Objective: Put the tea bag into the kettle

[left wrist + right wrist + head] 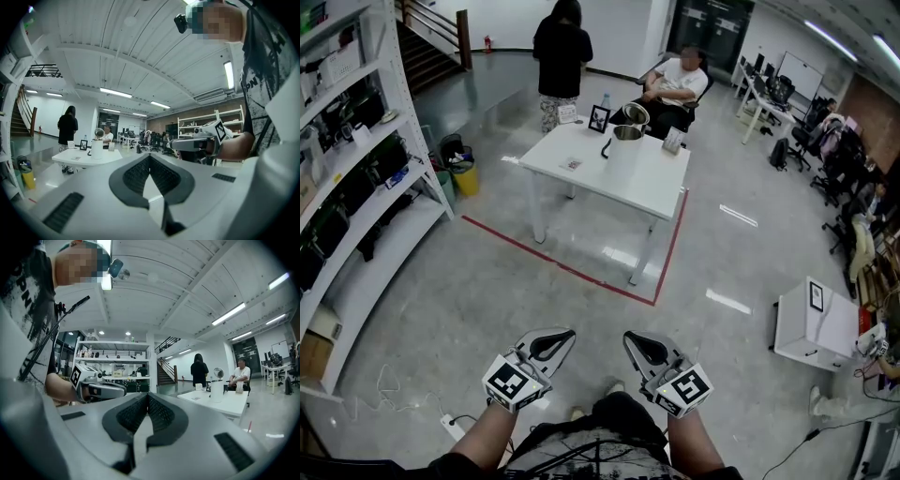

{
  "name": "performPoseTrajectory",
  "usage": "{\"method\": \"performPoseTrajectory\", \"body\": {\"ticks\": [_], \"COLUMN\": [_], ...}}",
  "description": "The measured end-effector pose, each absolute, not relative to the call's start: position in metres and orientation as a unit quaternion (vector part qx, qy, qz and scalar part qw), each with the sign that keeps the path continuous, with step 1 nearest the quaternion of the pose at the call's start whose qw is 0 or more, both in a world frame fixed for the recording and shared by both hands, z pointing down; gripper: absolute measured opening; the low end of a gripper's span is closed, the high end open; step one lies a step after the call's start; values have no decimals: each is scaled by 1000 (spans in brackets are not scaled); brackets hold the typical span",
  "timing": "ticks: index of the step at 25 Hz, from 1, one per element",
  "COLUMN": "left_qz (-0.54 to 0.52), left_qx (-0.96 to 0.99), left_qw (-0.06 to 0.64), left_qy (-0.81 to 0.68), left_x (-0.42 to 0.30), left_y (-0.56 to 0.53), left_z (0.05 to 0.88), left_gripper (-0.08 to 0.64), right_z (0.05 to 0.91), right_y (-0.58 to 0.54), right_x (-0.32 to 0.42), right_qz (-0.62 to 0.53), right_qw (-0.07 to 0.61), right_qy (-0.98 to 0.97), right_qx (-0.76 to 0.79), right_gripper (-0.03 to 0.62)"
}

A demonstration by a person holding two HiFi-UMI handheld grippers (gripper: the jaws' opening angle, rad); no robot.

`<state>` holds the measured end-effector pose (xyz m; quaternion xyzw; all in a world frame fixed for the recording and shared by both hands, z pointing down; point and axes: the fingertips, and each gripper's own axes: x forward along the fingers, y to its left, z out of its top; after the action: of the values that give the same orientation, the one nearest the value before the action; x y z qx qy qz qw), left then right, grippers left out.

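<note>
In the head view, the kettle (pixel 626 145) is seen on the worktop (pixel 656 183), far ahead of the jaws of the left gripper (pixel 555 342) and right gripper (pixel 642 347). In the left gripper view, the jaws are seen closed on nothing. In the right gripper view, the jaws are likewise closed and empty.

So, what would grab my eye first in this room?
Probably the two handheld grippers at the bottom of the head view, left gripper and right gripper, side by side, fingers shut on nothing. Farther off a white table stands bordered by a red floor line, bearing a metal kettle with its lid up; a standing person and a seated person are behind it.
</note>
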<state>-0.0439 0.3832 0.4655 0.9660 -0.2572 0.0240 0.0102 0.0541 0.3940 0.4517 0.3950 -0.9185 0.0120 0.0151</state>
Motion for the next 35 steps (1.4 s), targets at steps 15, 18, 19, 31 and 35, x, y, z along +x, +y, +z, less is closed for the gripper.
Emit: {"method": "performPoseTrajectory", "body": {"ticks": [15, 18, 19, 31, 35], "left_qz": [49, 53, 55, 51, 53], "left_qx": [957, 956, 956, 947, 941], "left_qw": [15, 17, 18, 19, 18], "left_qy": [-285, -288, -289, -315, -333], "left_x": [-14, -4, 0, 41, 47], "left_y": [269, 241, 233, 129, 99], "left_z": [473, 468, 467, 455, 455], "left_gripper": [9, 8, 9, 8, 8], "right_z": [460, 457, 456, 446, 449], "right_y": [268, 239, 229, 123, 91], "right_x": [82, 89, 92, 131, 137], "right_qz": [6, 9, 10, 13, 14], "right_qw": [13, 13, 12, 17, 18], "right_qy": [-928, -932, -933, -944, -950], "right_qx": [371, 361, 359, 330, 311], "right_gripper": [11, 11, 11, 11, 11]}}
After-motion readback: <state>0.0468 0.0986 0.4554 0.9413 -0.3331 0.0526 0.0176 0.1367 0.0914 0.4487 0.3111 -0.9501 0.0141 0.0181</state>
